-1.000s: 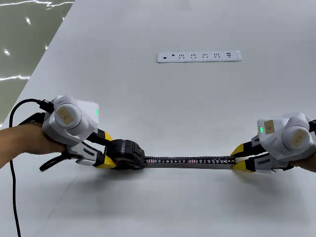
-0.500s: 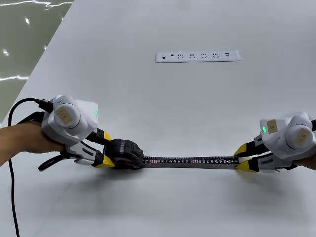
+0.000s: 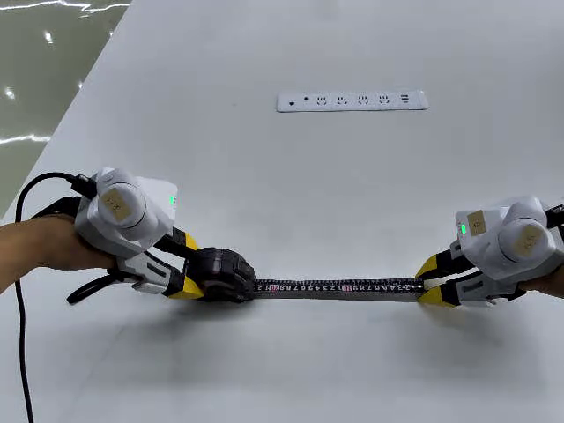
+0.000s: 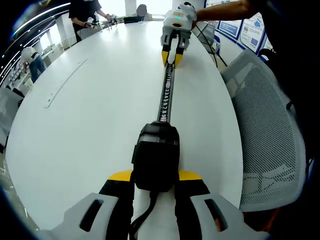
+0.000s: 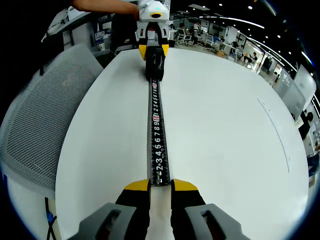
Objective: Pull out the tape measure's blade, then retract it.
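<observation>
Tape measure [image 3: 222, 271], black-cased, sits near the front edge of a white table [image 3: 308, 185] in the head view. The left gripper [image 3: 189, 268] is clamped around the case from the left. The blade [image 3: 339, 286] is drawn out in a straight line to the right, low over the table. The right gripper [image 3: 429, 281] is pinched on the blade's far end. A hand [image 3: 53, 247] holds the left gripper, and a black cable [image 3: 21, 291] trails from it. A white power strip [image 3: 352, 100] lies well beyond the blade.

The left gripper view looks along the blade from behind the case, which is wedged between two yellow-tipped jaws. It adds what the head view lacks: a grey mesh chair [image 4: 270, 140] beside the table edge, and people [image 4: 85, 11] at the table's far end. The right gripper is small in the distance, closed on the blade tip.

The right gripper view looks the opposite way. The printed numbers on the blade are readable here, starting just beyond the jaws, which close on the very end of the blade. An office with ceiling lights [image 5: 235, 20] stretches behind the left gripper.
</observation>
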Tool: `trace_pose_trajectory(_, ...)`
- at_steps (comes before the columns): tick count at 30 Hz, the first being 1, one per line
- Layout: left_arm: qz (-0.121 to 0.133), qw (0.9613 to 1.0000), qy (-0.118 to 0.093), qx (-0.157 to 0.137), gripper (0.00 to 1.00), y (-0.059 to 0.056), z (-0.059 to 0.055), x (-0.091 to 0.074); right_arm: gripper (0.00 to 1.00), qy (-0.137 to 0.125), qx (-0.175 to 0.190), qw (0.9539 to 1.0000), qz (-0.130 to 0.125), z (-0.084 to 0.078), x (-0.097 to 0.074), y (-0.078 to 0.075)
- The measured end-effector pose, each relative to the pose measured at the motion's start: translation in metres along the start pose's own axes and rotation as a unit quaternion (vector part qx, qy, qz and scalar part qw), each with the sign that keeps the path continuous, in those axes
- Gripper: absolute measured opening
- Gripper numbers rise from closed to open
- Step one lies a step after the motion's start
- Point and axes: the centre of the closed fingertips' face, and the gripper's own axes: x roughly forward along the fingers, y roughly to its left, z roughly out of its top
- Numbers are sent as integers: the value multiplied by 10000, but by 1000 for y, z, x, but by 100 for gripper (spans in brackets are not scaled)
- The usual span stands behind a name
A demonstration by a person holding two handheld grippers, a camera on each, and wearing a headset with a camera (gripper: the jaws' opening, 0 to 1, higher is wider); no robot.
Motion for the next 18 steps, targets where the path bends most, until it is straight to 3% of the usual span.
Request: trace_pose_trajectory(18, 62, 9998, 54, -181, 29, 1, -7, -6, 15, 80, 16, 10000, -50, -2, 1, -1)
